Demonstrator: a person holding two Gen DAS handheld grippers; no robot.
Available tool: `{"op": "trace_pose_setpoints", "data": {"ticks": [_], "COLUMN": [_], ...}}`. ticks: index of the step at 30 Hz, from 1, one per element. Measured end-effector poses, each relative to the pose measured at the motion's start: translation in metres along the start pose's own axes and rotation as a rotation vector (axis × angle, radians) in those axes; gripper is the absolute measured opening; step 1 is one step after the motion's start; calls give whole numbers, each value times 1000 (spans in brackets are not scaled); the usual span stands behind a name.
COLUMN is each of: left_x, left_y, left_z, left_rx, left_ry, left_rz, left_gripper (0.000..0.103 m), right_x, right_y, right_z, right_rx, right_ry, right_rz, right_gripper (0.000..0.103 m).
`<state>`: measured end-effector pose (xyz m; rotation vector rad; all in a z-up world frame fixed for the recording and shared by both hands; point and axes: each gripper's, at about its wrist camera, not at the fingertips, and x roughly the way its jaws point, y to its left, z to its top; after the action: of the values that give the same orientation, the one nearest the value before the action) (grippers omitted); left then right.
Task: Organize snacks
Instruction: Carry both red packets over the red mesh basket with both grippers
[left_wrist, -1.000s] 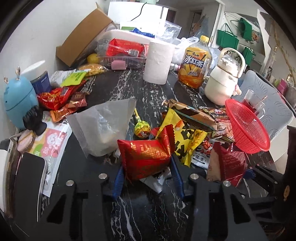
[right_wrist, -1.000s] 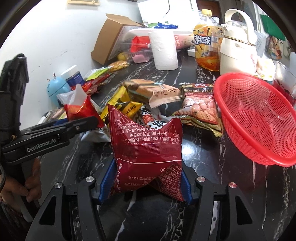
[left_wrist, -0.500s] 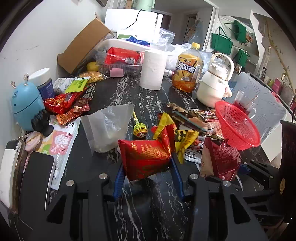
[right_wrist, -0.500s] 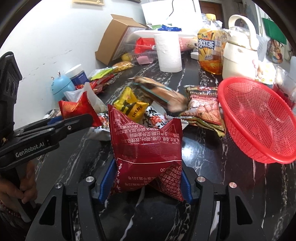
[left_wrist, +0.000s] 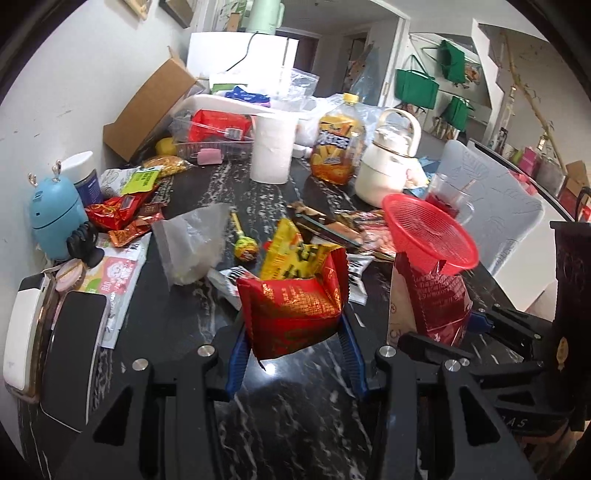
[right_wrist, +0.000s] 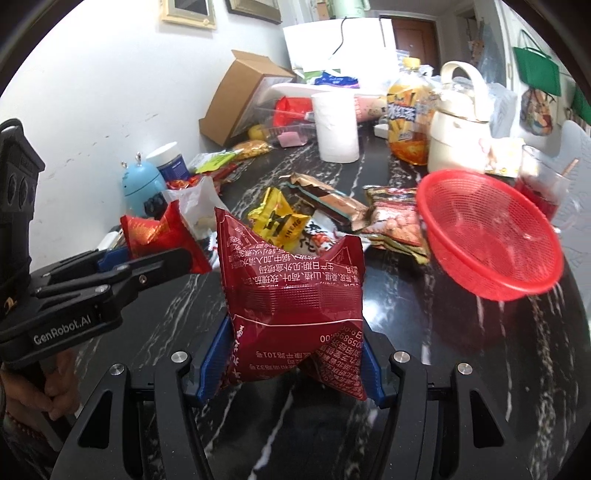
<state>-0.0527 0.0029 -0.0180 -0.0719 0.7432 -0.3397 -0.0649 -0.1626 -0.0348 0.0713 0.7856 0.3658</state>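
Note:
My left gripper (left_wrist: 293, 350) is shut on a red and gold snack packet (left_wrist: 295, 314), held above the black marble table (left_wrist: 295, 424). My right gripper (right_wrist: 290, 365) is shut on a dark red snack bag (right_wrist: 291, 295), also held above the table. The dark red bag (left_wrist: 436, 299) shows at the right of the left wrist view; the red and gold packet (right_wrist: 162, 236) shows at the left of the right wrist view. A red mesh basket (right_wrist: 491, 236) stands to the right. A yellow packet (right_wrist: 277, 221), a brown packet (right_wrist: 328, 203) and a peanut bag (right_wrist: 395, 225) lie in a pile.
At the back stand a paper roll (left_wrist: 271, 147), an orange drink bottle (left_wrist: 336, 144), a cream kettle (left_wrist: 388, 166) and a cardboard box (left_wrist: 147, 110). A blue figurine (left_wrist: 55, 218), more snack packets (left_wrist: 118, 214), a clear bag (left_wrist: 192, 240) and a lollipop (left_wrist: 245, 249) lie left.
Both grippers have lifted and drawn back from the pile with their packets held. The brown packet shifted in the pile half a second ago and lies still now.

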Motion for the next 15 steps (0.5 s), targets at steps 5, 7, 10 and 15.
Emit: {"op": "trace_pose_setpoints", "data": {"ticks": [5, 7, 10, 15], "left_x": [-4, -4, -2, 5], "left_y": [-23, -34, -48, -77], "left_z": [1, 3, 6, 15], "left_rx": [46, 70, 93, 148], "left_ry": [6, 5, 13, 31], "left_rz": [-49, -68, -100, -155], "left_gripper": [44, 44, 44, 44], "right_x": [-23, -32, -41, -59], "right_y": [-11, -17, -24, -39], "right_z": [-9, -13, -18, -24], "right_rx": [42, 58, 78, 120], "right_ry": [-28, -42, -53, -69], "right_rz": [-29, -46, -66, -92], "right_gripper": [61, 61, 61, 61]}}
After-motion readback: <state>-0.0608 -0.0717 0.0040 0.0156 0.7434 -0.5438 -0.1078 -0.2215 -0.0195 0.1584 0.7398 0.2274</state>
